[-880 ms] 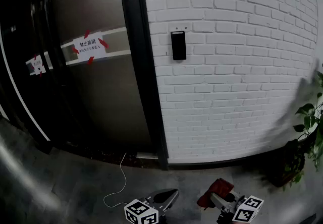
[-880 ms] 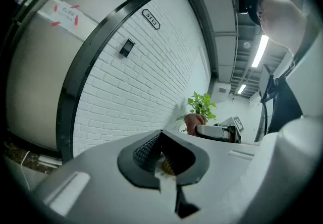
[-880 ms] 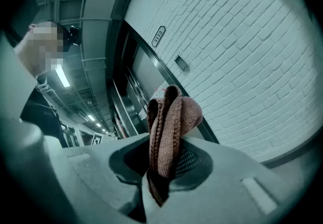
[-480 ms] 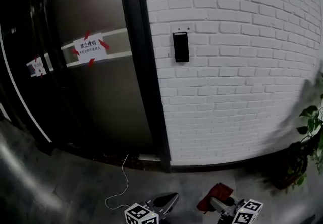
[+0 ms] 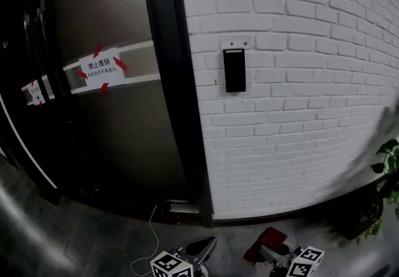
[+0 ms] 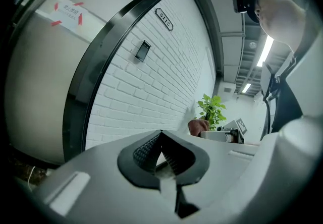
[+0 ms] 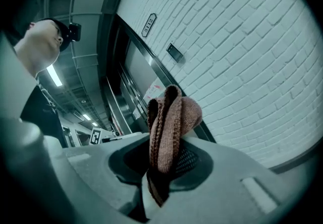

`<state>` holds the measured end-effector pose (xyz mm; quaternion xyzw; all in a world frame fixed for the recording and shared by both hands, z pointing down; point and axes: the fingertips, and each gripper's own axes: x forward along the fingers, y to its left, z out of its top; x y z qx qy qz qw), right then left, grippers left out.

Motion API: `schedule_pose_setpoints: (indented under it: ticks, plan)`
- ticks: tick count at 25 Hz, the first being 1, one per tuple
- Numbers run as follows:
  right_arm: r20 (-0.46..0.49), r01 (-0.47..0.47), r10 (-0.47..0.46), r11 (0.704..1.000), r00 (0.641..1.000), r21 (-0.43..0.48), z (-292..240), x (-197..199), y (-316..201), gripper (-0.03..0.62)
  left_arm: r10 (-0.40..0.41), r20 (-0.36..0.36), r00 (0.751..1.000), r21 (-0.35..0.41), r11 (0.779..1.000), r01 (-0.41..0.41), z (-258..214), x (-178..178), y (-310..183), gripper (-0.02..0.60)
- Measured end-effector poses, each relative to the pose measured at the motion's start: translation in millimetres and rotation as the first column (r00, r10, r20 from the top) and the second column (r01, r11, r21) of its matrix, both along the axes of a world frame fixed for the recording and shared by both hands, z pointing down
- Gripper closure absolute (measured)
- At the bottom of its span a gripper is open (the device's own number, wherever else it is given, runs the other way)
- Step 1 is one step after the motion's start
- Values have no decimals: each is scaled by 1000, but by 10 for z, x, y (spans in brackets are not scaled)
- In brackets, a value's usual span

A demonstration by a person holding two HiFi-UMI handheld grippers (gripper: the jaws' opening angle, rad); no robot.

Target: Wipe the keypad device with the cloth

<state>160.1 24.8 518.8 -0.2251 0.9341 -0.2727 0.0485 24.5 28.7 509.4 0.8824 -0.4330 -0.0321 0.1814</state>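
The black keypad device [image 5: 234,70] is mounted on the white brick wall [image 5: 312,82], right of the dark door frame; it also shows small in the left gripper view as the keypad [image 6: 143,51] and in the right gripper view as the keypad [image 7: 175,52]. My right gripper [image 5: 269,246] sits low at the bottom edge, shut on a reddish-brown knitted cloth [image 7: 169,127] that bunches above its jaws; the cloth [image 5: 264,242] shows red in the head view. My left gripper [image 5: 201,249] is beside it, shut with nothing held. Both are far below the keypad.
A dark glass door [image 5: 106,113] with taped paper notices [image 5: 100,68] stands left of the wall. A thin white cable [image 5: 149,238] lies on the floor. A potted plant [image 5: 386,176] is at the right edge. A person shows in both gripper views.
The view has moved closer to the wall: the keypad now looks larger and lower in the frame. Both grippers stay low at the bottom edge, the cloth still held.
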Motion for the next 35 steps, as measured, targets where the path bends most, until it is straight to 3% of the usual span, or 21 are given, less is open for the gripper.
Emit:
schedule_pose_setpoints:
  ticks: [6, 10, 16, 20, 23, 25, 27, 29, 30, 33, 34, 35]
  plan:
    - [-10, -111, 111, 994, 994, 19, -187, -559, -651, 533, 88, 18, 996, 37, 995, -88, -278, -570, -756, 565]
    - [9, -174, 174, 984, 985, 28, -212, -885, -1026, 533, 135, -28, 990, 69, 989, -133, -383, -835, -1274, 566]
    - [-119, -203, 217, 972, 969, 119, -229, -1123, -1415, 534, 194, -60, 979, 88, 978, -188, -347, -949, -1619, 565]
    - [-179, -170, 213, 959, 961, 227, -477, -1180, -1729, 534, 212, -32, 977, 64, 976, -209, -251, -927, -1728, 566]
    - [-296, -111, 244, 908, 923, 404, -811, -1170, -1991, 534, 213, -31, 977, 63, 976, -210, -287, -884, -1856, 566]
    - [-385, -35, 303, 821, 872, 569, -1190, -1151, -2188, 534, 216, -29, 976, 77, 974, -213, -334, -827, -1968, 565]
    - [-453, 57, 402, 694, 796, 717, -1653, -1135, -2384, 534, 204, -26, 979, 89, 976, -201, -364, -779, -2098, 566]
    - [-477, 143, 534, 549, 698, 824, -2133, -1136, -2539, 534, 186, -35, 982, 89, 979, -182, -386, -740, -2177, 566]
    - [-458, 184, 608, 459, 648, 869, -2369, -1155, -2605, 534, 181, -44, 983, 87, 980, -176, -393, -716, -2194, 565]
    - [-314, 360, 821, 143, 477, 922, -2976, -1270, -2839, 534, 176, -64, 982, 81, 982, -170, -412, -657, -2229, 565]
    - [-256, 423, 869, 60, 423, 904, -3135, -1312, -2932, 534, 175, -67, 982, 80, 982, -170, -418, -650, -2239, 565]
    - [-205, 478, 902, -1, 379, 878, -3274, -1353, -3030, 534, 175, -68, 982, 79, 982, -169, -424, -649, -2245, 565]
